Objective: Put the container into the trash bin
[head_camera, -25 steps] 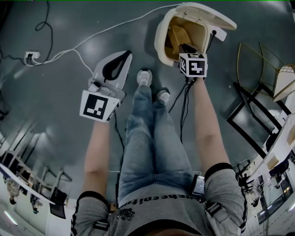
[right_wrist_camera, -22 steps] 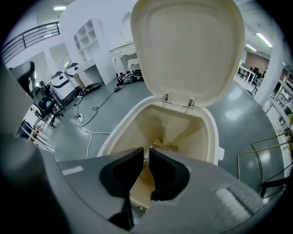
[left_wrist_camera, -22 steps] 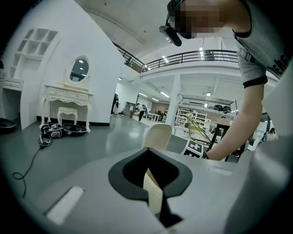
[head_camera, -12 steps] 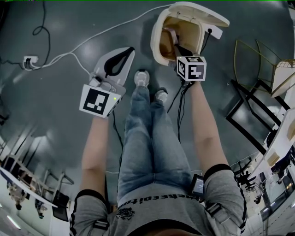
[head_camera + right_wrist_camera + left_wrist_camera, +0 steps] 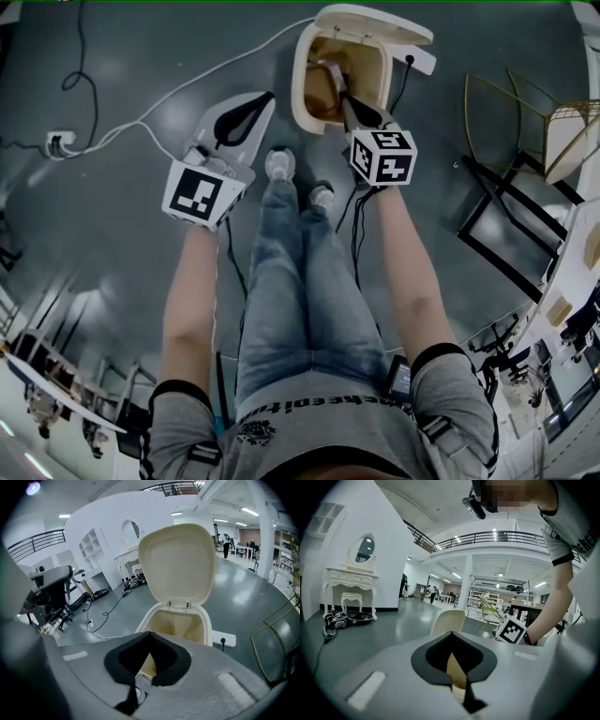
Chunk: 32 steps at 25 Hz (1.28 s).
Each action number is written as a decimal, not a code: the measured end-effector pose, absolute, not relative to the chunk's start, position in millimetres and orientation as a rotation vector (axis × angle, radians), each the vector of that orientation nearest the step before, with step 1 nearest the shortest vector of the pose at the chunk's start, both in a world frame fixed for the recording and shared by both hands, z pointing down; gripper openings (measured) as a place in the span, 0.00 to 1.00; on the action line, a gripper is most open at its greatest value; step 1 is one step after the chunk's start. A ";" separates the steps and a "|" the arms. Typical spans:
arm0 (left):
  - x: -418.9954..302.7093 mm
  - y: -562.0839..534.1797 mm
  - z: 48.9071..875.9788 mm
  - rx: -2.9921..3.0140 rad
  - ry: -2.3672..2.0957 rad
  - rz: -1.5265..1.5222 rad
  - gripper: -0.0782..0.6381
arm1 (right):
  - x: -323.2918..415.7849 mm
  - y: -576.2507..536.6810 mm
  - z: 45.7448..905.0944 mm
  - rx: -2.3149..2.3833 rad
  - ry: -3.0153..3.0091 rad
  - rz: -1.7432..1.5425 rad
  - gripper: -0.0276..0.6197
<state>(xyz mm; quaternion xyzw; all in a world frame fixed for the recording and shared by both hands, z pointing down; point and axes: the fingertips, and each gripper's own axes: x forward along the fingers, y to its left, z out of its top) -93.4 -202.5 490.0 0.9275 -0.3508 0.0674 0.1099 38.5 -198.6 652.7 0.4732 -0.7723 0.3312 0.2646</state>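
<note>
- Overhead, the trash bin (image 5: 298,94) is seen standing on the floor (image 5: 122,234) with its lid (image 5: 375,23) raised.
- The container (image 5: 325,82) is dimly made out inside the bin as a pale-edged shape.
- The right gripper (image 5: 341,92) is held at the bin's mouth, its jaws brought together on nothing.
- The left gripper (image 5: 266,97) is held beside the bin, its jaws likewise closed and empty.

White cable (image 5: 225,67) crosses grey floor (image 5: 112,56); wire chair (image 5: 562,131) stands at right
</note>
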 end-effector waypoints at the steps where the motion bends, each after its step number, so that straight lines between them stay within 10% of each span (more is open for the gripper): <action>1: -90.3 -202.7 488.5 2.731 -1.024 0.196 0.13 | 39.2 -196.8 646.2 1.289 -2.100 0.884 0.05; 32: -39.9 -169.2 413.2 2.799 -0.972 0.246 0.13 | 84.6 -138.8 462.8 1.542 -2.325 0.730 0.05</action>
